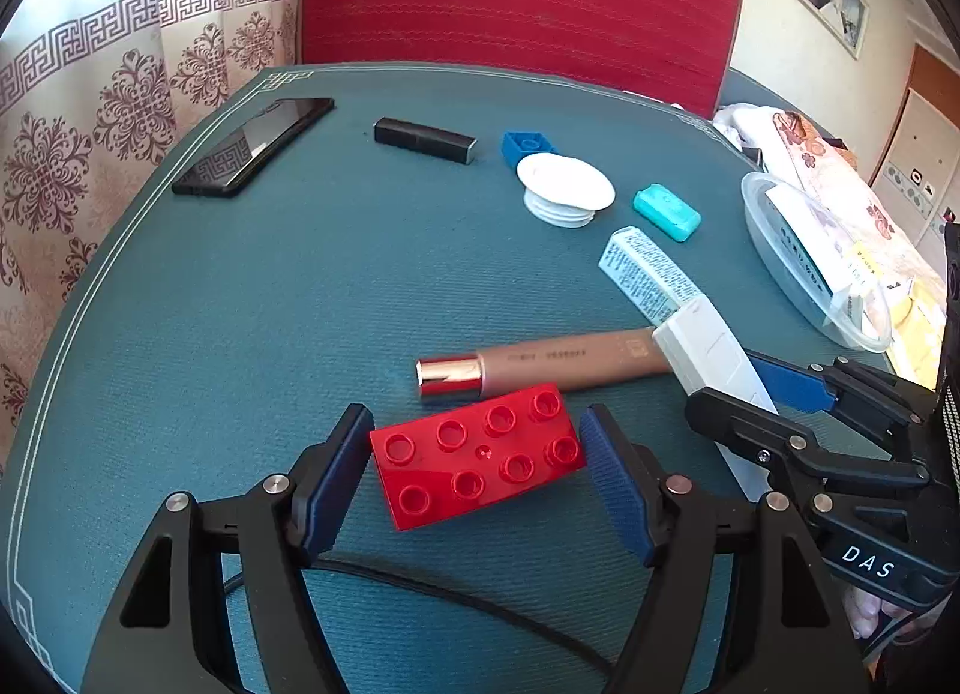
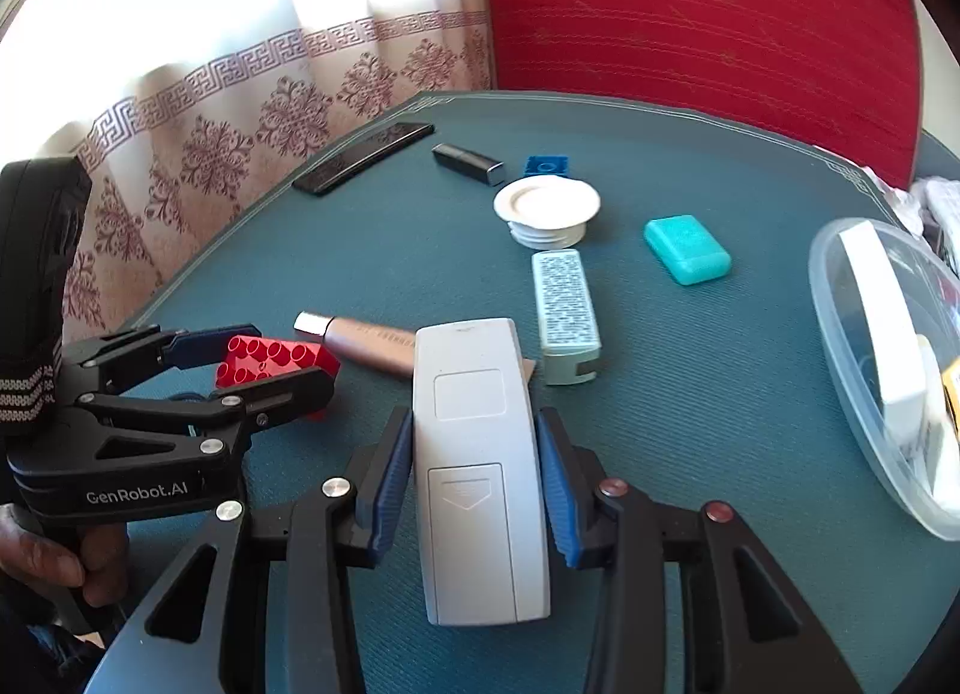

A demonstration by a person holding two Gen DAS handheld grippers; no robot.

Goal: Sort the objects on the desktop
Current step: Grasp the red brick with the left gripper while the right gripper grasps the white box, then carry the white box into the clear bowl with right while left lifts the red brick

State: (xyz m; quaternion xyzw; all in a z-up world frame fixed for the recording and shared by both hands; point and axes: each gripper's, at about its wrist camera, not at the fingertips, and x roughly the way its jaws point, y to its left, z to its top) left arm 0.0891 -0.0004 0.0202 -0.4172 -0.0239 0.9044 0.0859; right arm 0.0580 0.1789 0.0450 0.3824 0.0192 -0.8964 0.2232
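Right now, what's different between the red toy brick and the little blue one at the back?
The red brick is the long kind, with eight studs in two rows; the blue brick is smaller and squarer. The red one lies near, between the left gripper's fingers, with a gap at the right pad; the blue one sits far back, apart from both grippers, partly hidden behind the white lid. Both are plastic building bricks resting on the green table mat.

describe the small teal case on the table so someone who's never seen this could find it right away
Start at the clear plastic tub on the right edge of the green table mat. Toward the middle from it lies the teal case, beside the white round lid. It is the only teal, rounded-corner block there.
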